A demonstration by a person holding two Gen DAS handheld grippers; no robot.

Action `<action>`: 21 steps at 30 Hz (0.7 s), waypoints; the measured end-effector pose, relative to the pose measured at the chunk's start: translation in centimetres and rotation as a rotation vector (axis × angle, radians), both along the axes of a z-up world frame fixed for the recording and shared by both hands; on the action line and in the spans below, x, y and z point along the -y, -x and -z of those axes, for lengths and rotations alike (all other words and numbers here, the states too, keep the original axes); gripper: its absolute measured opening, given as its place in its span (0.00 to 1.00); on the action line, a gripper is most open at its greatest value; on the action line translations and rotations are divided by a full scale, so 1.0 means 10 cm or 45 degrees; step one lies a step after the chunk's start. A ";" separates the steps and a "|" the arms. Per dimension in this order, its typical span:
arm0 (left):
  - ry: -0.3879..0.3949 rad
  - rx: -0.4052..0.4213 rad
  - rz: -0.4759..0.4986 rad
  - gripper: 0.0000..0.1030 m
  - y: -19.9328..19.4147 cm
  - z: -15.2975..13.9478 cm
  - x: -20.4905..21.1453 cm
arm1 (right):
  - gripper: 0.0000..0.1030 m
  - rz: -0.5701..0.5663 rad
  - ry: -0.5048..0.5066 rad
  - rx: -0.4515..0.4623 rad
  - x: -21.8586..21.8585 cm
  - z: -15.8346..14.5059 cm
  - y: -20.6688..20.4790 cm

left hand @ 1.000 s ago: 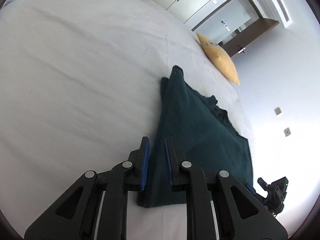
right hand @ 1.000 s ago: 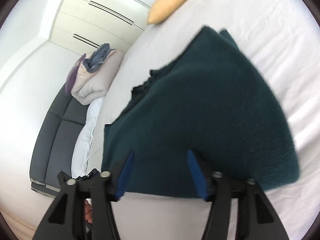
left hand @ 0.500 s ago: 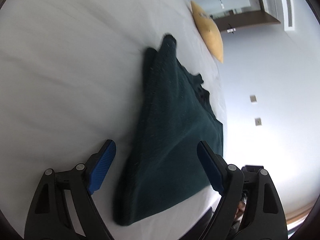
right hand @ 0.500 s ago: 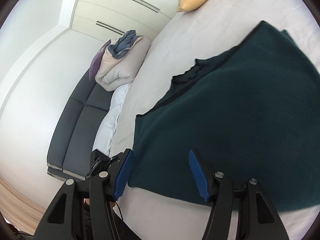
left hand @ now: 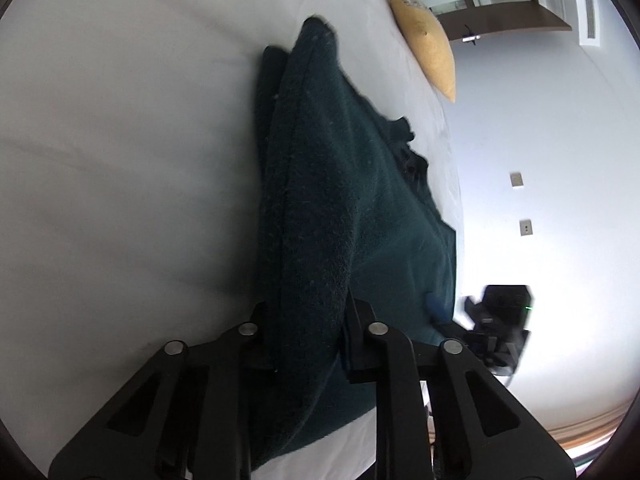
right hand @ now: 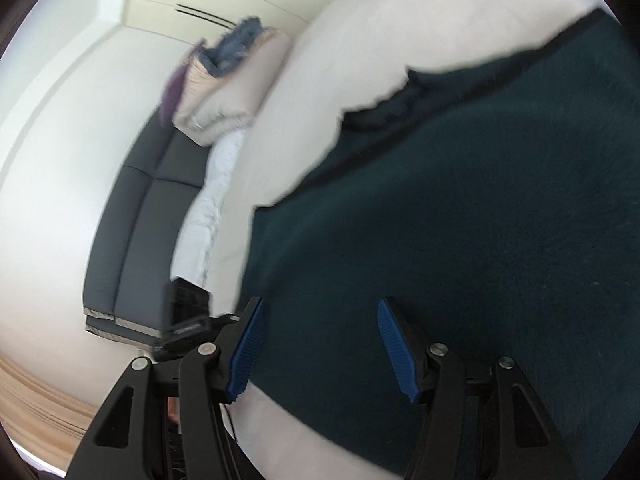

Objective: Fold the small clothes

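Two fingers of my left hand-held gripper (left hand: 306, 334) clench the dark green garment's (left hand: 344, 208) raised fold; my right hand-held gripper (right hand: 320, 346) hovers released above its near edge.

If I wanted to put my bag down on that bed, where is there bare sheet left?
The widest bare stretch of white bedsheet lies beside the dark green garment, on the side away from the wall. A narrower strip runs between the garment and the yellow cushion. The near edge is crowded: the left gripper clamps the garment and the right gripper hangs open over it.
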State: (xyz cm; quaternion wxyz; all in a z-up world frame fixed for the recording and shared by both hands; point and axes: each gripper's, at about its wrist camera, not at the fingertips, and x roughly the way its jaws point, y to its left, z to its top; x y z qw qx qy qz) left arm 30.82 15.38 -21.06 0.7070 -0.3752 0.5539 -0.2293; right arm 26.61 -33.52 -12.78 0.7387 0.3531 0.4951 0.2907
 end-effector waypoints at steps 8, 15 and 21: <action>-0.082 0.146 0.039 0.16 -0.03 -0.73 0.45 | 0.58 -0.032 -0.079 -0.053 0.11 0.16 -0.08; -0.279 0.324 0.245 0.16 0.09 -1.22 1.58 | 0.67 0.030 -0.300 -0.062 0.40 0.09 -0.14; -0.454 0.341 0.362 0.16 0.24 -0.94 2.44 | 0.74 0.044 -0.475 -0.021 0.67 -0.05 -0.22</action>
